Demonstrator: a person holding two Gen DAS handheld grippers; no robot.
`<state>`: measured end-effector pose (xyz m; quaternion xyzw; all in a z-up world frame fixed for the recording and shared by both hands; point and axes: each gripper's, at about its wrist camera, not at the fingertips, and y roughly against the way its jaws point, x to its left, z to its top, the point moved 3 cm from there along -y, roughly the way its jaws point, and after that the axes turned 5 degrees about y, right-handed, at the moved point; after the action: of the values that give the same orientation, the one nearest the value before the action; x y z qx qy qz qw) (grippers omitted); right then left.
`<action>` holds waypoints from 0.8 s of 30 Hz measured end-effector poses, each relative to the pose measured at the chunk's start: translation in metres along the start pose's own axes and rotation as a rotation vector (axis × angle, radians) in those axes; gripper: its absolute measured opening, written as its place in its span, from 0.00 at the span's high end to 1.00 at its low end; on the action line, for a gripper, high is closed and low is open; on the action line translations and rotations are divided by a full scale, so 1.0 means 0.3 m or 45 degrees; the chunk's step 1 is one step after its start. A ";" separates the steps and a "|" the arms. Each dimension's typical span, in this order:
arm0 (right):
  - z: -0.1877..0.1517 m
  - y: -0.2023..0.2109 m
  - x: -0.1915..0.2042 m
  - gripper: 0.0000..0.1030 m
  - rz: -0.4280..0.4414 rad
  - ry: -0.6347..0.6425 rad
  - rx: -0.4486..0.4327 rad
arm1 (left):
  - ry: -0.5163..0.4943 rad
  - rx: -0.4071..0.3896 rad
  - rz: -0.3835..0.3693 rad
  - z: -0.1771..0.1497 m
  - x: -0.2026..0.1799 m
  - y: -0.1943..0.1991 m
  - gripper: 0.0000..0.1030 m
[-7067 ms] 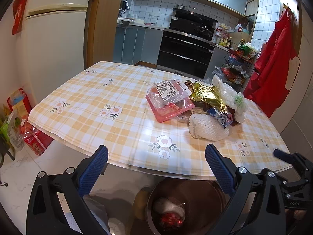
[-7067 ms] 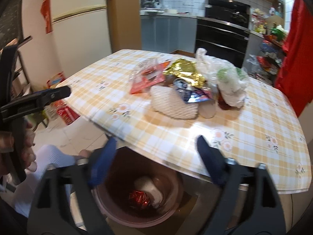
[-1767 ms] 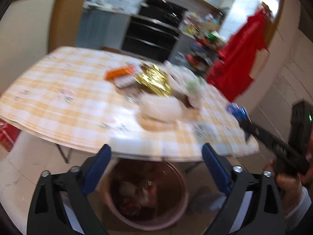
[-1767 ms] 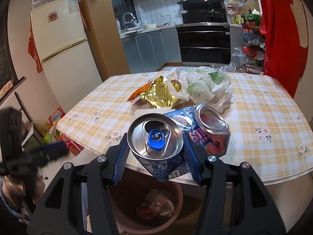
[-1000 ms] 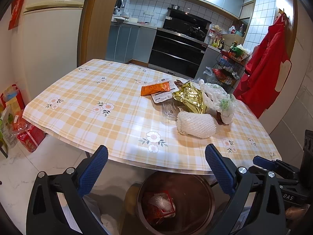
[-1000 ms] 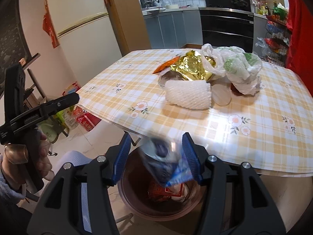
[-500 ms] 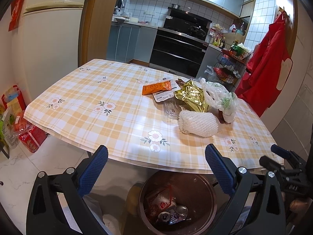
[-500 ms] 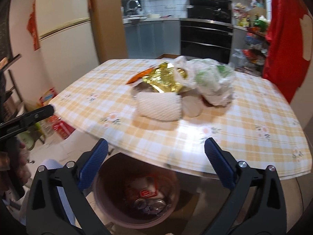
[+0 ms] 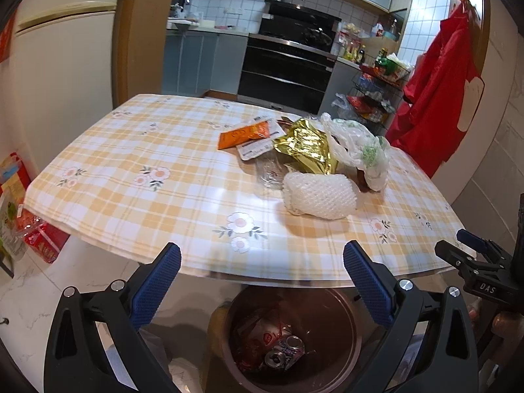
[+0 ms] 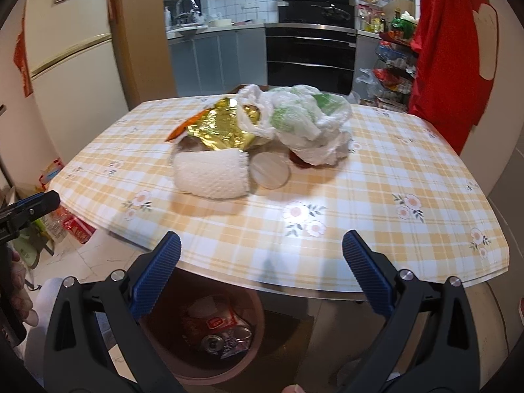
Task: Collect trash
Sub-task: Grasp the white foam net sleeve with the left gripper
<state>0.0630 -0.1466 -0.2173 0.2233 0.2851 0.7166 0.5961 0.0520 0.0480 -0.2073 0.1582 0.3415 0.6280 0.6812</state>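
From the left wrist, the left gripper (image 9: 262,263) gapes empty above the bin (image 9: 347,314); cans (image 9: 285,352) lie inside, and trash (image 9: 319,177) sits far right on the table (image 9: 147,177). From the right wrist, the right gripper (image 10: 261,252) is spread wide, holding nothing, near the table edge.

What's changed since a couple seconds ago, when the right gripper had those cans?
The right gripper let go of the crushed blue cans; they now lie in the brown bin below the table edge, and its fingers stand wide open and empty. The left gripper stayed open. The foam net, gold wrapper and plastic bag stayed on the table.
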 end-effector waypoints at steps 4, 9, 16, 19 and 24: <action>-0.007 -0.039 -0.062 0.05 -0.024 -0.060 0.018 | -0.013 0.047 -0.060 0.026 -0.050 -0.081 0.06; -0.006 -0.089 -0.137 0.05 -0.025 -0.134 0.035 | -0.014 0.119 -0.147 0.068 -0.122 -0.240 0.06; 0.035 -0.143 -0.219 0.05 -0.022 -0.169 0.010 | 0.028 0.250 -0.200 0.130 -0.200 -0.556 0.06; 0.073 -0.163 -0.258 0.05 -0.018 -0.167 -0.034 | 0.038 0.292 -0.172 0.137 -0.205 -0.640 0.09; 0.174 -0.249 -0.278 0.05 -0.008 -0.061 -0.031 | 0.048 0.348 -0.176 0.124 -0.196 -0.707 0.22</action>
<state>0.1676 -0.2117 -0.2277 0.2323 0.2626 0.7126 0.6078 0.2365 -0.0350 -0.3017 0.2137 0.4465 0.5300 0.6885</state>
